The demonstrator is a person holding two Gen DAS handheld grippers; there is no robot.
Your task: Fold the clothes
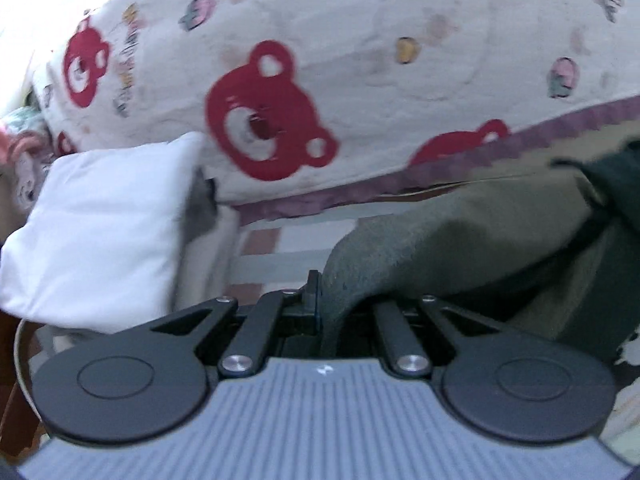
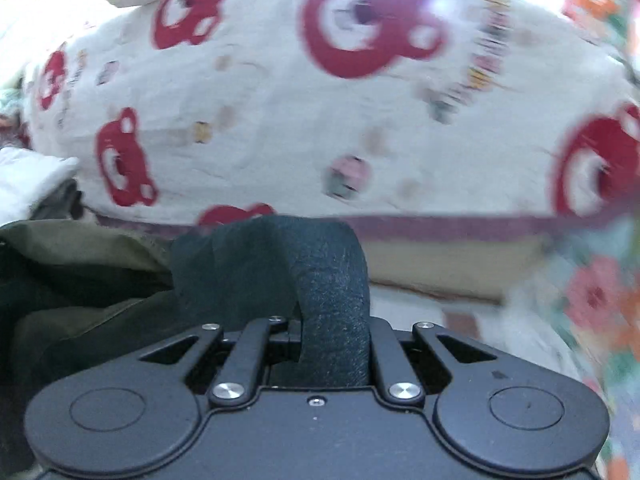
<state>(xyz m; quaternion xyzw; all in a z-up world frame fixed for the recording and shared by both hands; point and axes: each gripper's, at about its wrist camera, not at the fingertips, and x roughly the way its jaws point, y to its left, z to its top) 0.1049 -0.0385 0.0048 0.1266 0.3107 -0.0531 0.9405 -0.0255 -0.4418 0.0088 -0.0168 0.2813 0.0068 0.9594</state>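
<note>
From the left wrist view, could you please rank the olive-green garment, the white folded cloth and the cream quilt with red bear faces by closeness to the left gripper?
1. Olive-green garment: pinched in the left gripper, trailing right.
2. White folded cloth: just ahead, left.
3. Cream quilt with red bear faces: farthest, across the background.

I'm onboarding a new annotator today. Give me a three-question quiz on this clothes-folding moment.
1. True or false: the left gripper is shut on the olive garment.
2. What does the right gripper pinch? A) a white towel B) the dark green fabric C) nothing
3. Fill in: the quilt behind the clothes is printed with red ____ faces.

Key: 1 true; 2 B; 3 bear.
</note>
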